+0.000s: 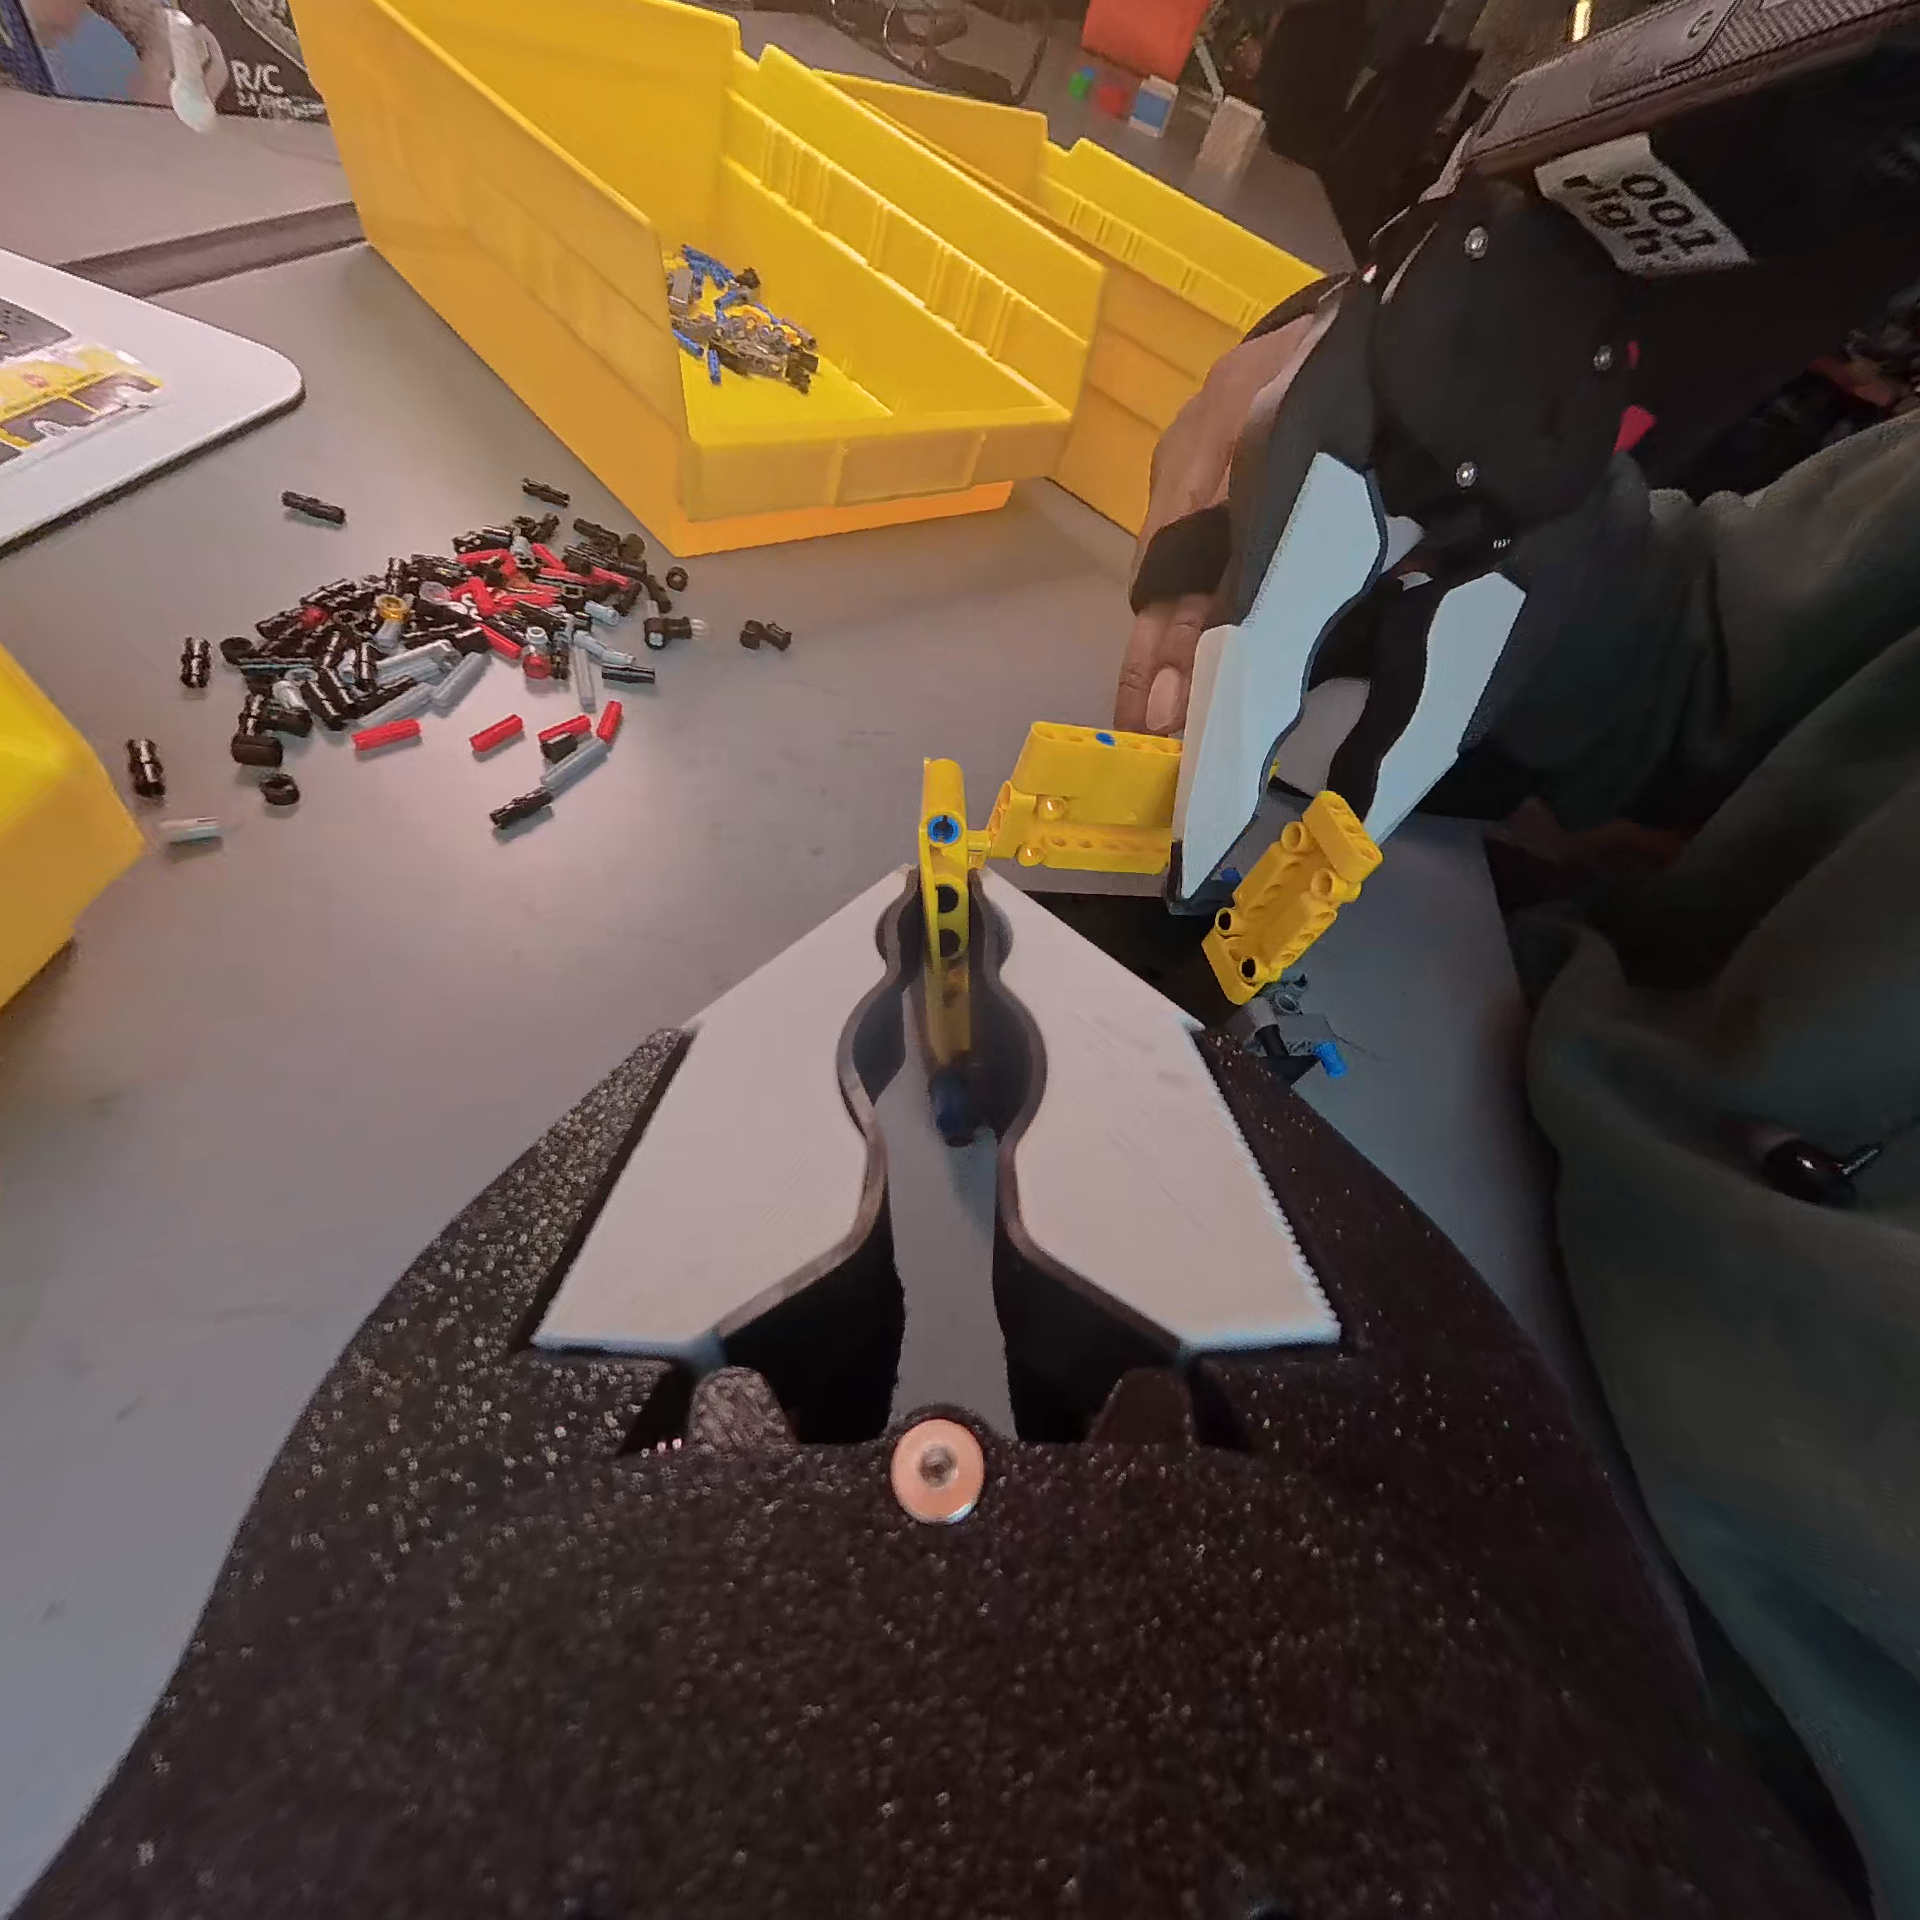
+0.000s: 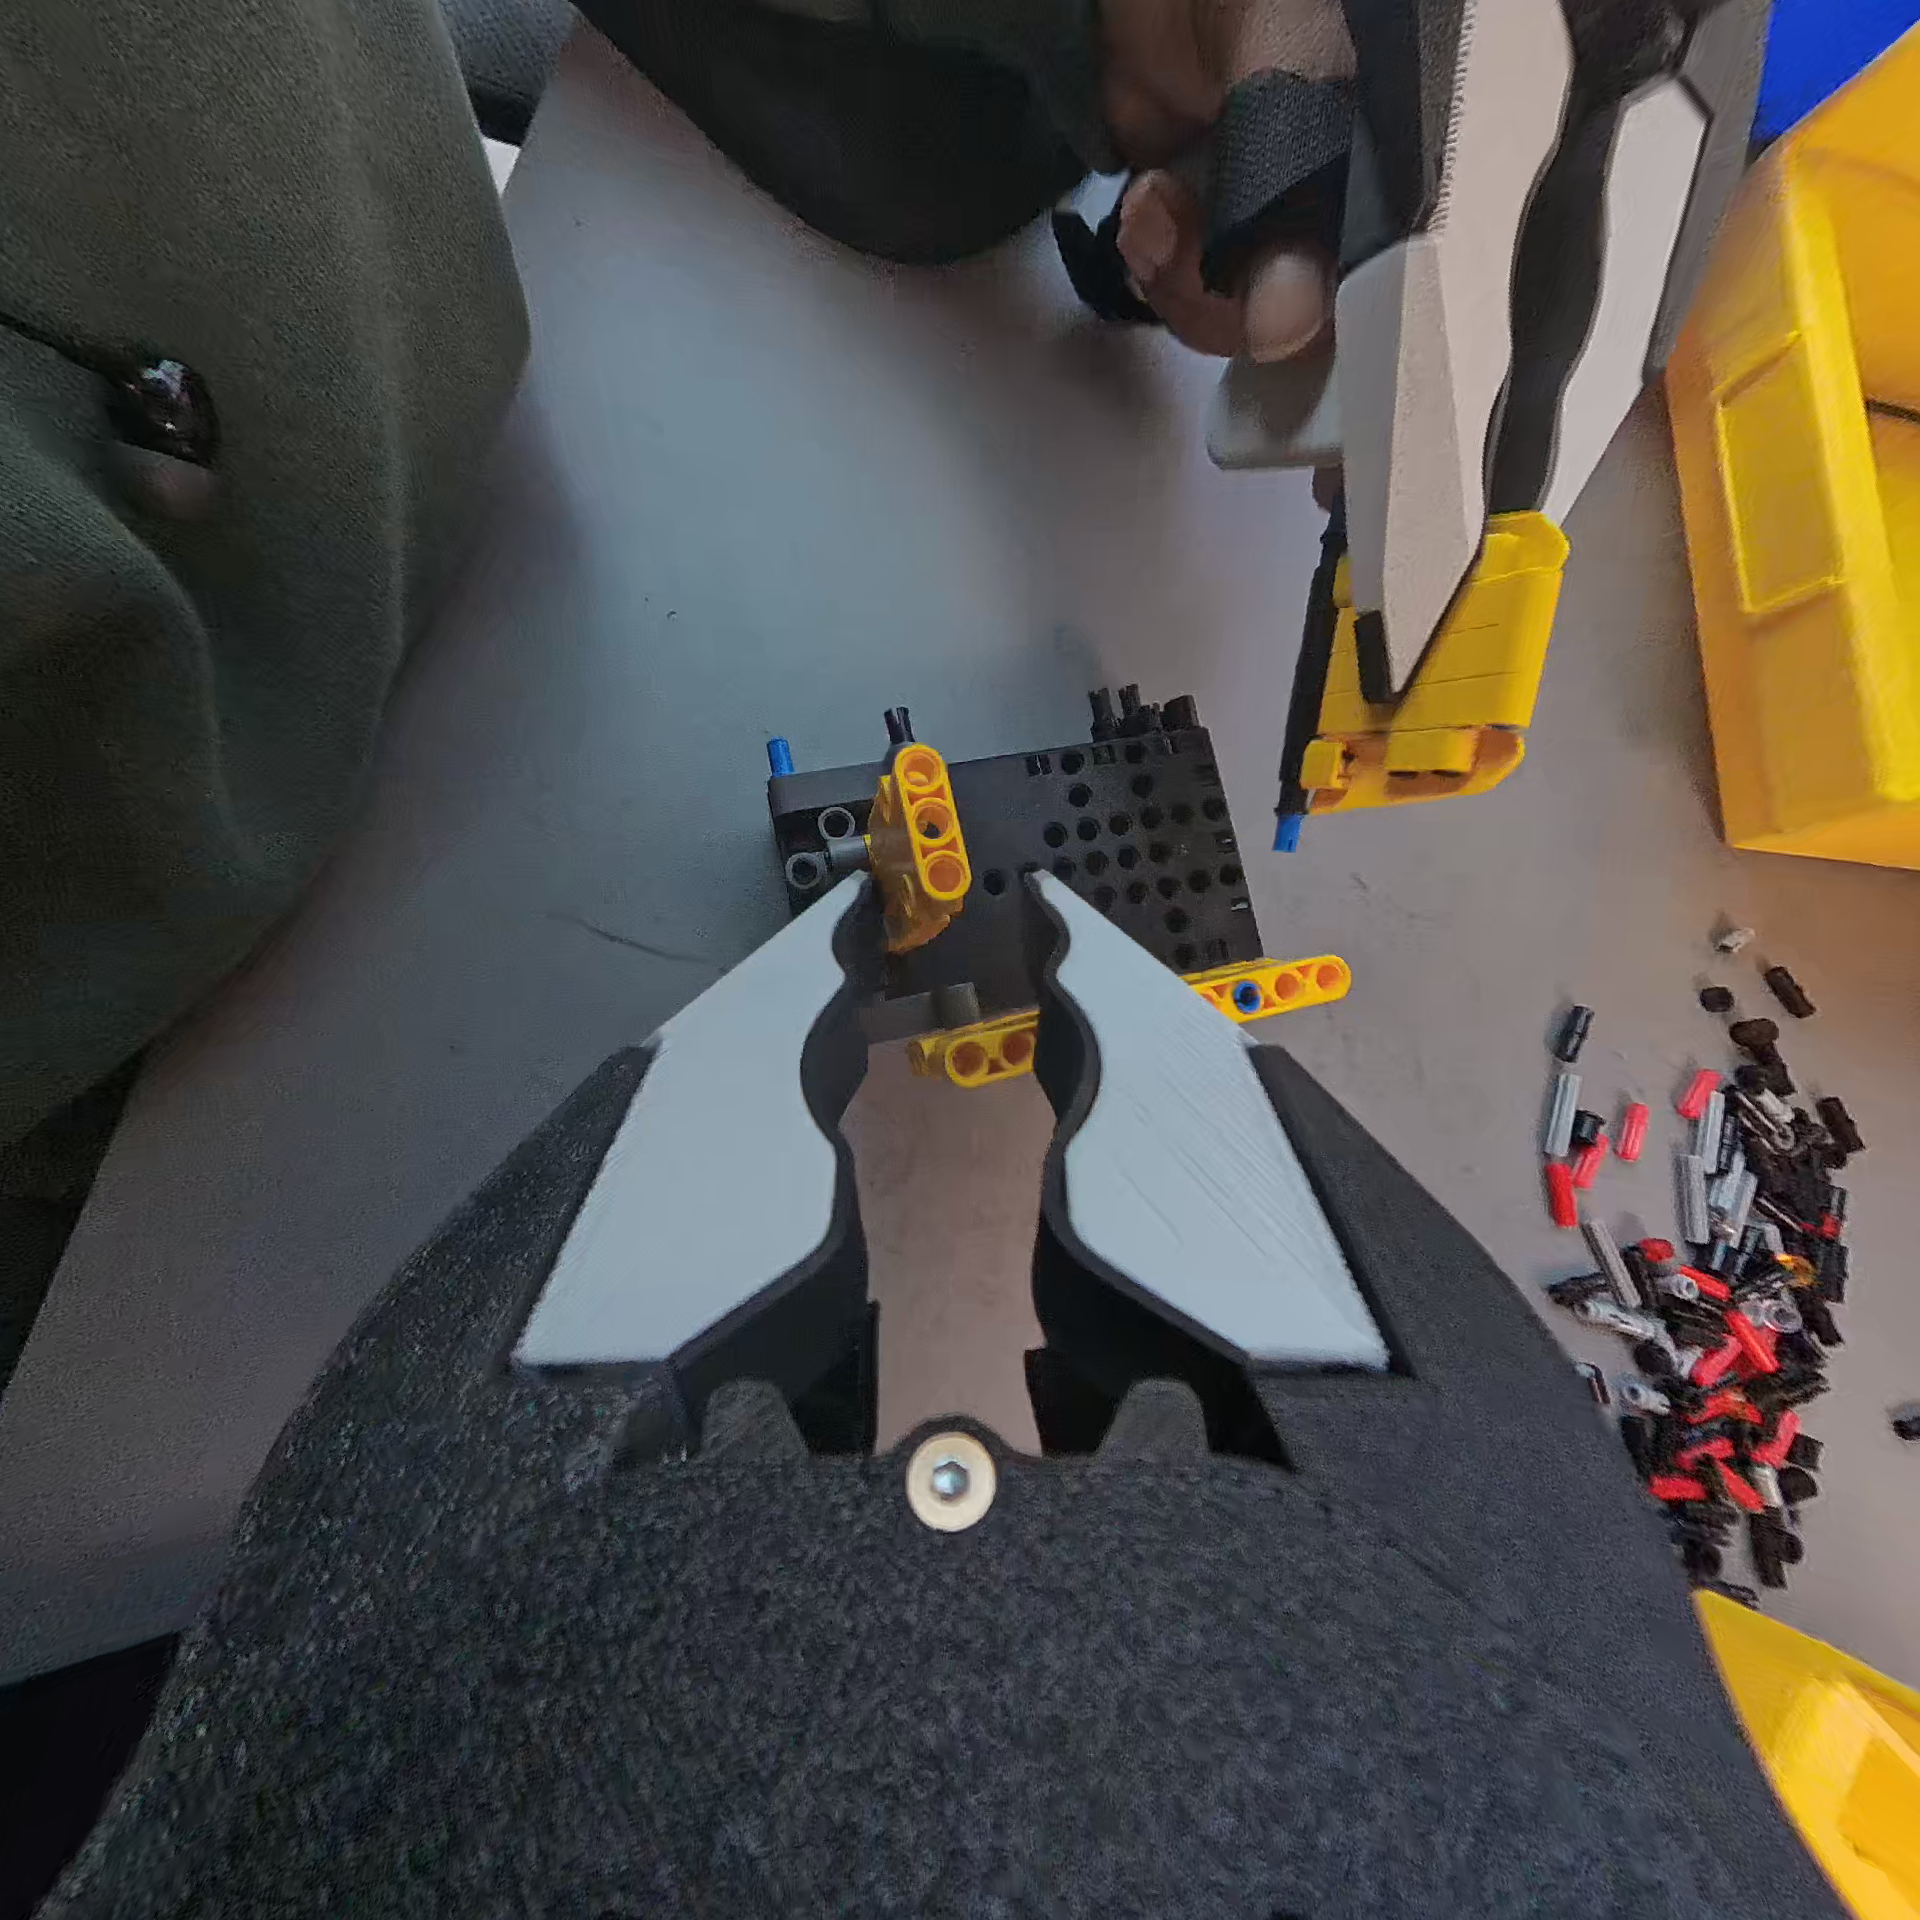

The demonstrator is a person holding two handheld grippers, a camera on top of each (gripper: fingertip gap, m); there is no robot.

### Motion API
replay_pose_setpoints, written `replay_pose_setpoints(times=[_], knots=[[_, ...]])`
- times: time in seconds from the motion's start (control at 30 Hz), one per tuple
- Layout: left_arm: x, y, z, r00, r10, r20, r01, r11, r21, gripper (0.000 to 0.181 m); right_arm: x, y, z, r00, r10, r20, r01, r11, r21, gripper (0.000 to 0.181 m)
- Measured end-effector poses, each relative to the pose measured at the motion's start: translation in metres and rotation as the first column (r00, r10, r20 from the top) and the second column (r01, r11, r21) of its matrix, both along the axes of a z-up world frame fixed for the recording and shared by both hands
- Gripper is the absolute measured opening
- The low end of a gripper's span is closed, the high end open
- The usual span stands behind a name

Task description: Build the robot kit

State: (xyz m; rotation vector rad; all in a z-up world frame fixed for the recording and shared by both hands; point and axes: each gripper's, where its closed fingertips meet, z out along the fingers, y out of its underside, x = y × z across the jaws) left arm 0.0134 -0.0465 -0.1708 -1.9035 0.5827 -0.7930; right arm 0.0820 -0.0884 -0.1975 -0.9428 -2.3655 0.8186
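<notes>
Your left gripper [image 1: 948, 894] is clamped on a yellow beam assembly [image 1: 1049, 805]: its fingers pinch the upright holed beam, and the boxy yellow part sticks out past the tips toward your right gripper. In the right wrist view that same assembly [image 2: 1423, 675] hangs from the left gripper's tips, above and to the right of your right fingers.

Your right gripper [image 2: 948, 883] stands parted, holding nothing. Just off its left fingertip [image 2: 847, 894] sits a small yellow connector [image 2: 923, 831], pinned on the edge of a black perforated plate [image 2: 1122, 842]; whether the tip touches it looks doubtful, so I can't say. A long yellow beam [image 2: 1278, 982] lies under the right finger, along the plate's near edge.

Right of both fingers, a pile of loose pins [image 2: 1725, 1299] is scattered on the grey table [image 2: 727, 520]. Ahead of your left fingers stand yellow bins [image 1: 727, 260].
</notes>
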Motion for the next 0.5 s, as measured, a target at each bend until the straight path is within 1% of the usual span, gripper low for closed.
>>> replay_pose_setpoints(times=[0.1, 0.13, 0.3, 0.5], knots=[[0.007, 0.004, -0.004, 1.0, 0.016, -0.014, -0.016, 1.0, 0.016, 0.006, -0.003, 0.003, 0.002, 1.0, -0.013, -0.015, 0.013, 1.0, -0.012, 0.019], [0.009, 0.005, -0.003, 1.0, 0.02, -0.01, -0.02, 0.999, 0.025, 0.005, -0.006, 0.004, 0.003, 0.999, -0.018, -0.034, 0.018, 1.0, -0.01, 0.013], [0.012, 0.011, -0.004, 0.999, 0.046, -0.027, -0.044, 0.998, 0.049, 0.005, -0.011, 0.001, 0.004, 0.998, -0.01, -0.061, 0.007, 0.999, -0.039, 0.012], [0.014, 0.017, -0.015, 0.995, 0.056, -0.089, -0.055, 0.998, 0.01, 0.006, -0.015, -0.001, 0.005, 0.997, -0.009, -0.079, 0.003, 0.997, -0.078, 0.011]])
